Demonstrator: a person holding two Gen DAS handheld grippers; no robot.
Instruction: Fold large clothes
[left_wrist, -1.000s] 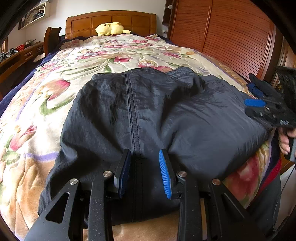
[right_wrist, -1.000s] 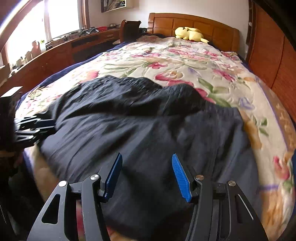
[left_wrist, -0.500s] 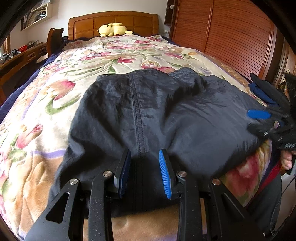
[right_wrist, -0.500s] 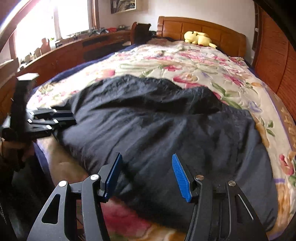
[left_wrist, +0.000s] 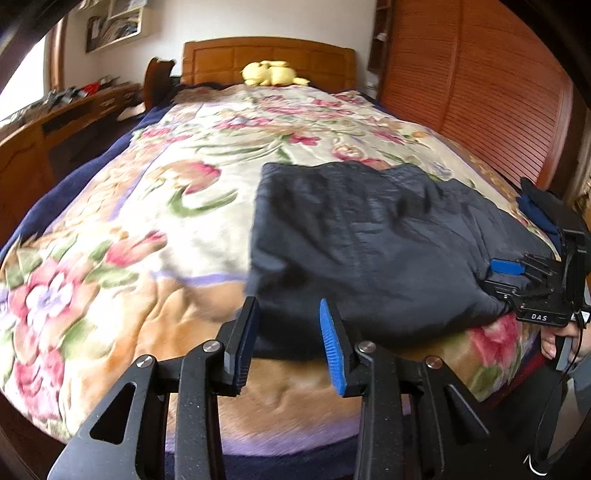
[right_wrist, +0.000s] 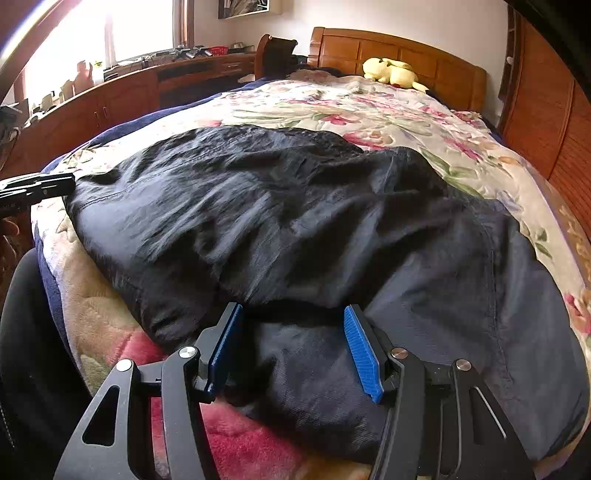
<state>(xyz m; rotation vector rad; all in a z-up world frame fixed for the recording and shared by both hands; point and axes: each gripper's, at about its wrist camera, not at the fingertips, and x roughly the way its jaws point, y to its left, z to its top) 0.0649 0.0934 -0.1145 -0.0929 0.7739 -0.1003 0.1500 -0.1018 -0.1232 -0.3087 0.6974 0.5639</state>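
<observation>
Your dark jacket (left_wrist: 373, 254) lies spread on the floral bedspread (left_wrist: 122, 266), at the near end of the bed and toward its right side, one layer folded across the other. Your left gripper (left_wrist: 290, 343) sits at the garment's near left corner; its jaws have just been opening a little and stand apart, with the hem lying in the gap but neither pad pressing on it. Your right gripper (right_wrist: 295, 354) hangs over the near right part of the jacket, jaws wider apart, cloth beneath them and nothing pinched. A yellow plush toy (right_wrist: 391, 72) rests far off against the wooden headboard (left_wrist: 269, 57). A slatted wooden wardrobe (left_wrist: 476, 96) runs along the right.
</observation>
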